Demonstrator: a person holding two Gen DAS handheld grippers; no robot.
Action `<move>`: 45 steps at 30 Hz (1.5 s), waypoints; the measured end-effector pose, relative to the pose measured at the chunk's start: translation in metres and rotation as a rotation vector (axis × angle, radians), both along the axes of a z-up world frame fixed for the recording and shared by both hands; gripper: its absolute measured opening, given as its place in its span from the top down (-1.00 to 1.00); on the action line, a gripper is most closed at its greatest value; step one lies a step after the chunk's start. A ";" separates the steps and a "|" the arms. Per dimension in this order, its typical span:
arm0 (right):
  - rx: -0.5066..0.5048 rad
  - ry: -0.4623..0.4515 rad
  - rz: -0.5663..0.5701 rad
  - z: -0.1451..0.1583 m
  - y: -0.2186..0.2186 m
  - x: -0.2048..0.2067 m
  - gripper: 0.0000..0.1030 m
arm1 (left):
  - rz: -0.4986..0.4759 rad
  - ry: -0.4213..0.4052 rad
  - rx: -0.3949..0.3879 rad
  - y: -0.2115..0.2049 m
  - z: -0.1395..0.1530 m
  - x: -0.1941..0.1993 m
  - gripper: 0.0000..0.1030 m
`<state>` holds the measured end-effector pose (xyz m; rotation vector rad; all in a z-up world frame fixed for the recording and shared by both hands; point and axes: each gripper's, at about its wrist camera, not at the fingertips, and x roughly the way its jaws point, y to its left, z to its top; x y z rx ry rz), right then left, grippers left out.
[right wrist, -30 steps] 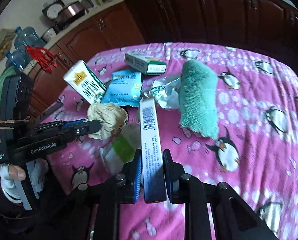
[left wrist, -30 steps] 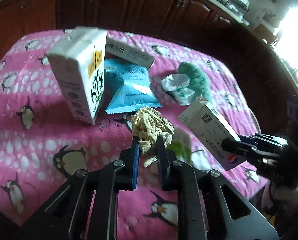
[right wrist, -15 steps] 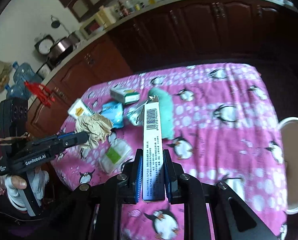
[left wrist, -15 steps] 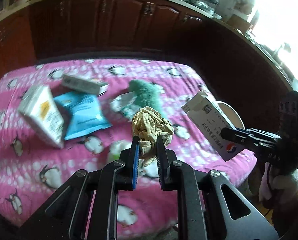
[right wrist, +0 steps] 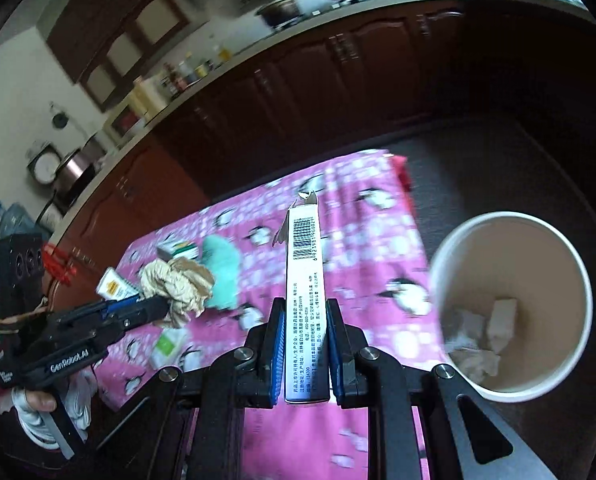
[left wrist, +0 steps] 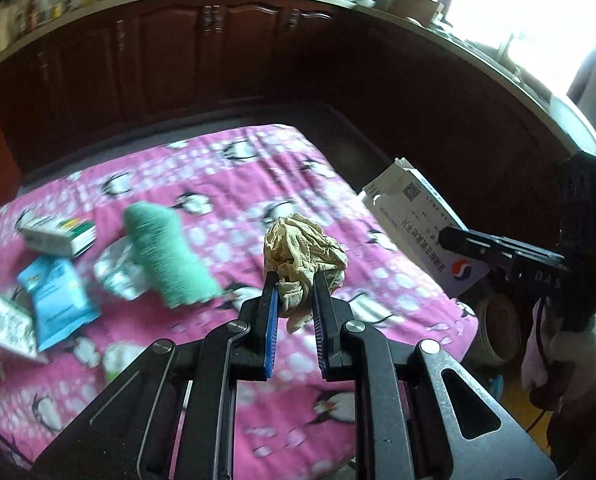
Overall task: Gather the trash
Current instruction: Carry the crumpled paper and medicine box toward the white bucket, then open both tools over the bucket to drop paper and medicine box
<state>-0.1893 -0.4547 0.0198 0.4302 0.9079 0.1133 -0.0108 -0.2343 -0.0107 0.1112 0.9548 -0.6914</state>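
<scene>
the left tongs [left wrist: 294, 296] pinch a crumpled tan rag [left wrist: 303, 248] above the pink penguin cloth [left wrist: 234, 172]. the right tongs [right wrist: 305, 320] pinch a thin white box [right wrist: 303, 280] standing up. a round bin [right wrist: 509, 304] sits just right of the table, maybe holding paper scraps. a green towel [left wrist: 166, 256] and blurry packets lie behind.

1. Right tool [right wrist: 305, 354] clamps an upright white box [right wrist: 303, 280].
2. Right of the box: a white bin [right wrist: 449, 264] holding crumpled paper.
3. Left of the box: left tool [right wrist: 154, 308] gripping a beige wad [right wrist: 176, 284] over the pink worktop [right wrist: 357, 248].
</scene>
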 end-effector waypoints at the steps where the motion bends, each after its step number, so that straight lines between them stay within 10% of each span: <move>1: -0.004 0.001 -0.018 0.001 -0.008 -0.003 0.66 | -0.013 -0.003 0.003 -0.007 0.000 -0.001 0.74; 34: -0.075 0.232 -0.420 -0.077 -0.142 -0.042 0.66 | -0.235 0.157 0.006 -0.200 -0.070 0.024 0.73; 45: -0.121 0.259 -0.424 -0.090 -0.135 -0.030 0.30 | -0.220 0.169 0.010 -0.198 -0.083 0.031 0.01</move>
